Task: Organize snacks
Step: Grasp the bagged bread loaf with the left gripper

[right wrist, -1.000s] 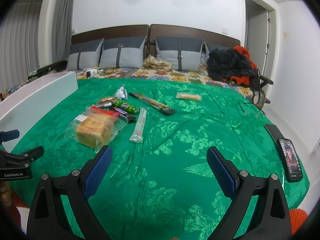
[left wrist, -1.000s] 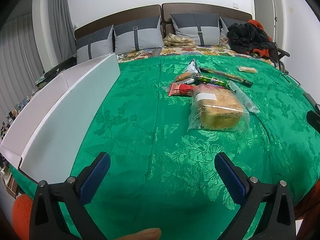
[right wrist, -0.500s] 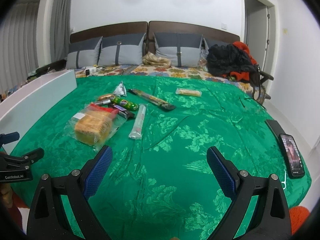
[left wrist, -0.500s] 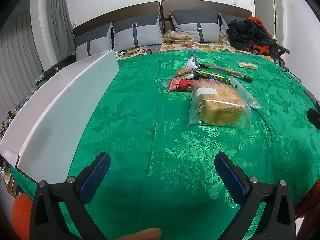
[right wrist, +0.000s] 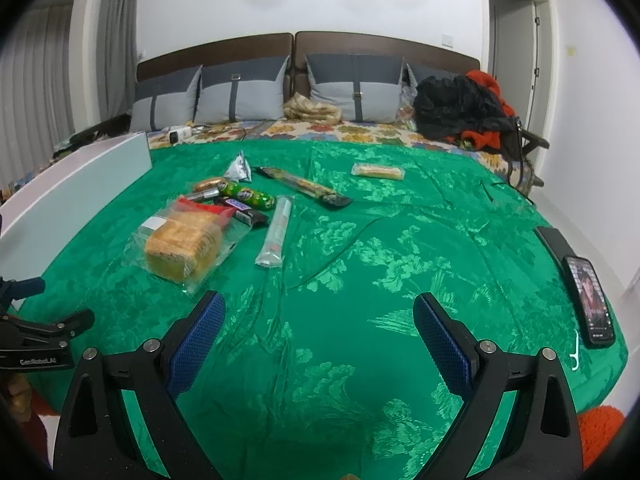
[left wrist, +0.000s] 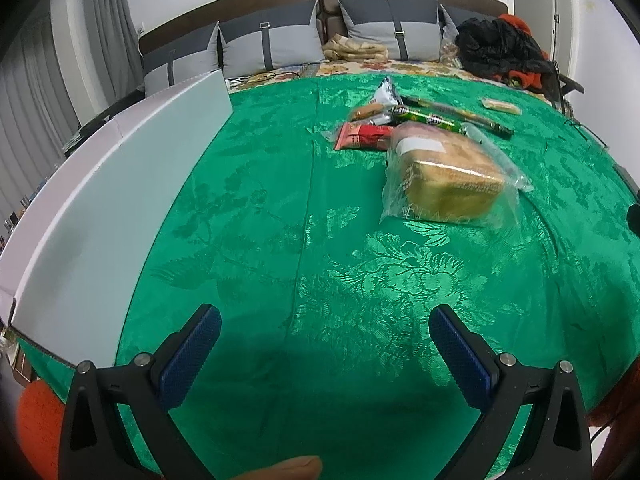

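Now — both tongs wide, empty | bread bag sealed | box interior hidden

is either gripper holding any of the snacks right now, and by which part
Nothing is held. The left gripper and right gripper both hover with jaws wide open over bare green bedspread; the bagged bread lies untouched.

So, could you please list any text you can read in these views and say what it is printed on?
"GenRobot.AI": white lettering on the left gripper body, right wrist view.
Green wrapped snack: printed label, too blurred to read.
Dark candy bar: lettering too small to read.
Bread bag: white sticker, unreadable.
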`<state>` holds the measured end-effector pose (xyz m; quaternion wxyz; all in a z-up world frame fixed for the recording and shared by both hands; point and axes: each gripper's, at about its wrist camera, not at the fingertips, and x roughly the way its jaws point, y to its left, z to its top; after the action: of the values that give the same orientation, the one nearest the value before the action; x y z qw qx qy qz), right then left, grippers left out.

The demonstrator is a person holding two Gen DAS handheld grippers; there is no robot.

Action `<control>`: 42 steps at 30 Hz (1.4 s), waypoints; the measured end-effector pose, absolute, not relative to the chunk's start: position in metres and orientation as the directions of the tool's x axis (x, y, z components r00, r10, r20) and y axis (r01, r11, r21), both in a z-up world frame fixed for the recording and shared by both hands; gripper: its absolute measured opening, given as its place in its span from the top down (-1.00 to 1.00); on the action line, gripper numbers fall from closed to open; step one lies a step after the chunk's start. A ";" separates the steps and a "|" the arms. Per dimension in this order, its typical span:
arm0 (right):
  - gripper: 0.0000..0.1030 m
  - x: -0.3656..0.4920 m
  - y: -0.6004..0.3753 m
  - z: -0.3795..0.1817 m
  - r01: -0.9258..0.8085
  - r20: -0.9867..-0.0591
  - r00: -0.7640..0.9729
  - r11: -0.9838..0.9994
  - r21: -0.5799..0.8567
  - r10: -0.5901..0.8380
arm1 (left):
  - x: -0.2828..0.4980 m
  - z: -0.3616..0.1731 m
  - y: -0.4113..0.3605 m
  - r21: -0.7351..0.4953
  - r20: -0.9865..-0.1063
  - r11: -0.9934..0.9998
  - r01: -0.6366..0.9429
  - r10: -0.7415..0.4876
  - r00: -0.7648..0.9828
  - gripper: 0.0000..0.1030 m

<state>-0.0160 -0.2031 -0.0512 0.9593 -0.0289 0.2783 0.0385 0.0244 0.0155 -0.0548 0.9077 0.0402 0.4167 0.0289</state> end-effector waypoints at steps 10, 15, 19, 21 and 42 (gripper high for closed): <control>-0.88 -0.004 -0.214 -0.069 -0.059 -0.614 0.787 0.998 0.014 0.056 | 0.059 -0.076 0.023 0.080 -0.820 0.996 -0.027 0.082 0.567 -0.99; -0.88 0.004 -0.223 -0.083 -0.032 -0.671 0.740 0.999 0.040 0.050 | 0.055 -0.079 0.028 0.048 -0.818 0.998 -0.031 0.057 0.572 -1.00; -0.88 0.010 -0.221 -0.094 -0.042 -0.709 0.703 0.998 0.037 0.055 | 0.054 -0.082 0.035 -0.006 -0.828 0.999 -0.049 0.022 0.560 -1.00; -0.88 0.012 -0.218 -0.099 -0.054 -0.722 0.689 0.998 0.030 0.059 | 0.055 -0.082 0.036 -0.008 -0.828 0.999 -0.050 0.021 0.561 -1.00; -0.91 0.021 -0.209 -0.115 -0.063 -0.759 0.650 0.998 0.000 0.041 | 0.055 -0.080 0.037 -0.018 -0.832 0.999 -0.027 0.000 0.554 -1.00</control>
<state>0.0209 -0.2093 -0.1153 0.9081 -0.0134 0.4175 0.0287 0.0553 0.0374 -0.0805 0.8814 -0.0143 0.4721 0.0074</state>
